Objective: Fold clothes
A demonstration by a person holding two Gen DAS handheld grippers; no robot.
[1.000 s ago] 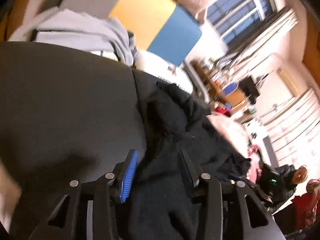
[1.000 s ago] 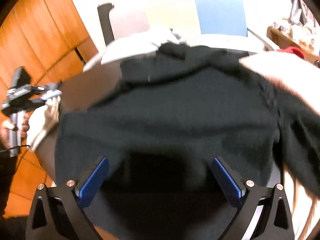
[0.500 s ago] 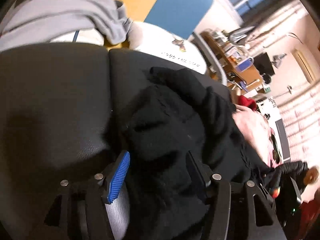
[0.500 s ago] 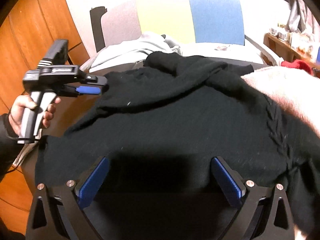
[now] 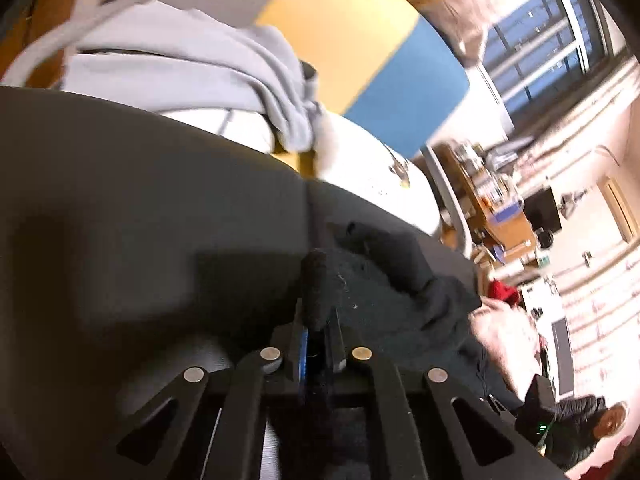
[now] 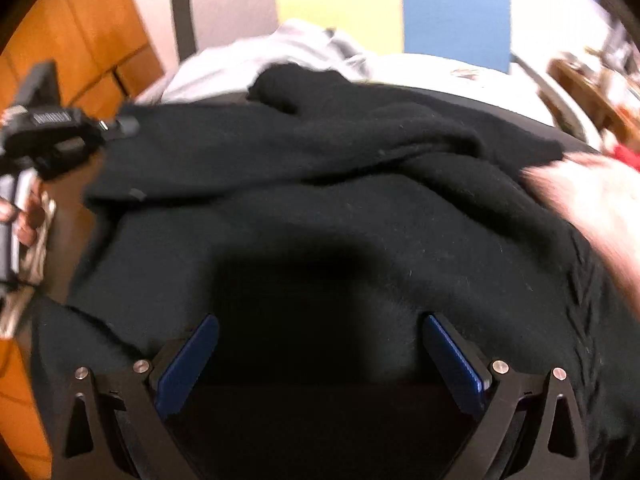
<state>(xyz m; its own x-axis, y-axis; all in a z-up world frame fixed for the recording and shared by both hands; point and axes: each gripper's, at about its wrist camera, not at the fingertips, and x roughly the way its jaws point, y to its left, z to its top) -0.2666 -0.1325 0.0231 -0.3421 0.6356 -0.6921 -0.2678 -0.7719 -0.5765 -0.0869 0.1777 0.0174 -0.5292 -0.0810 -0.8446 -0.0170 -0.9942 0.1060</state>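
Observation:
A black knit sweater (image 6: 340, 208) lies spread over a dark padded surface (image 5: 140, 208). My left gripper (image 5: 318, 324) is shut on a fold of the sweater's edge (image 5: 320, 280); the rest of the sweater (image 5: 400, 300) trails off to the right. In the right wrist view the left gripper (image 6: 116, 126) shows at the sweater's far left corner. My right gripper (image 6: 320, 344) is open, its blue pads (image 6: 188, 360) wide apart just above the near part of the sweater, holding nothing.
A light grey garment (image 5: 180, 68) lies heaped behind the dark surface, also in the right wrist view (image 6: 288, 44). A pink garment (image 6: 592, 200) lies at the right over the sweater. A yellow and blue chair back (image 5: 380, 60) stands behind. Wooden panels (image 6: 80, 40) are at the left.
My left gripper has closed from open onto the sweater's edge and lifted a fold. The right gripper stays open over the sweater, which has shifted slightly.

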